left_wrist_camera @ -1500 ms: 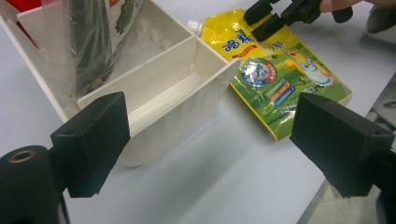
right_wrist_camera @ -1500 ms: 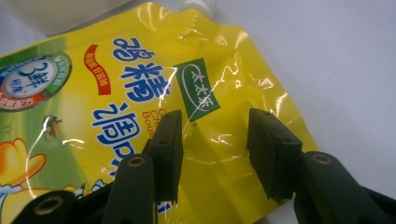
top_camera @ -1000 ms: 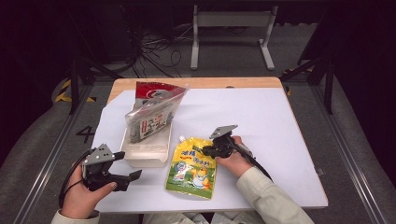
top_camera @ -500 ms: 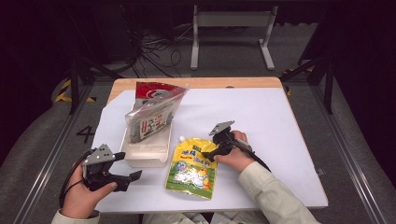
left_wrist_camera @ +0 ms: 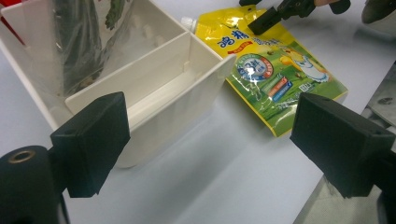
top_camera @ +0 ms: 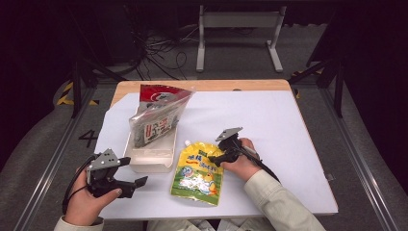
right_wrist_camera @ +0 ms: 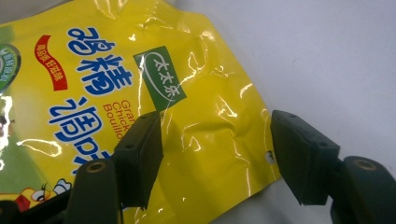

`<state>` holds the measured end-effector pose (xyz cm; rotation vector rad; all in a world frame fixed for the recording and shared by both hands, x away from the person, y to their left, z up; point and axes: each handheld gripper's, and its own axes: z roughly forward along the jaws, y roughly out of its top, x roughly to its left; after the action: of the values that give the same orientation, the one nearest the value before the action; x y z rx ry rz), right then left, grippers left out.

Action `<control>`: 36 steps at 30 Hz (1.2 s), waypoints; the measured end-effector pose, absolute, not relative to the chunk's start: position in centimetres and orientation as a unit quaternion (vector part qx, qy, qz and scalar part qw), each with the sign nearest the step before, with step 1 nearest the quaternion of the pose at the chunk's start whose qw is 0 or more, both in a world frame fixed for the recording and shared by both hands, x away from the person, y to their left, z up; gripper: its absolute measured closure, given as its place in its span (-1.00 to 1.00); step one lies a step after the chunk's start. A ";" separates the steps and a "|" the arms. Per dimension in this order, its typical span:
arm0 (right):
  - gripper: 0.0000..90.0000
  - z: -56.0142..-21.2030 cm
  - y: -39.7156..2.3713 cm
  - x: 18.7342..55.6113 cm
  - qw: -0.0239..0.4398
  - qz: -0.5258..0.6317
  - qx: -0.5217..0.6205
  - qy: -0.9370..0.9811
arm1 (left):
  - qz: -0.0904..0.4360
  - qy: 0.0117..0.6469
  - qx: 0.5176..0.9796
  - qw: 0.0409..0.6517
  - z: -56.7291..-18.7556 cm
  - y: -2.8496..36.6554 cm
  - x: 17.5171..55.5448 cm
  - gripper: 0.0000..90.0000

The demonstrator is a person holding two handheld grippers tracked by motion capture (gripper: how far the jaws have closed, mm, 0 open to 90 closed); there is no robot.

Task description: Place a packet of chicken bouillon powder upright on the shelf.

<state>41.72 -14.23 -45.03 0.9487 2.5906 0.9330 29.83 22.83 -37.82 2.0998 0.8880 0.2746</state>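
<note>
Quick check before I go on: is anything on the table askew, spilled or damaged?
Nothing spilled or torn. The clear plastic bag with red top leans tilted out of the white divided tray, and the yellow spouted pouch lies flat beside it.

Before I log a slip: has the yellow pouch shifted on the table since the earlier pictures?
No. The yellow pouch lies where it did, its white spout just as close to the white tray's near corner.

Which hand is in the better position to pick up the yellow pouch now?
Right. The right gripper has open jaws straddling the yellow pouch at its top corner; the left gripper sits apart, beside the white tray.
</note>
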 end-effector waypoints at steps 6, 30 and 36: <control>0.53 -44.8 -13.6 40.7 0.106 0.322 0.313 0.887 | 0.109 0.352 0.834 0.410 -37.9 22.7 29.9 -0.73; 0.95 -40.7 -15.0 39.5 0.094 0.389 0.310 0.863 | 0.100 0.343 0.839 0.410 -38.2 21.8 30.2 -0.73; 0.95 -38.3 -15.9 38.4 0.104 0.424 0.295 0.850 | 0.095 0.342 0.837 0.416 -38.3 21.4 30.1 -0.73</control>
<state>38.40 -15.90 -38.30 0.8703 2.5075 1.2508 30.10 21.42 -38.29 2.1026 0.8578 0.2397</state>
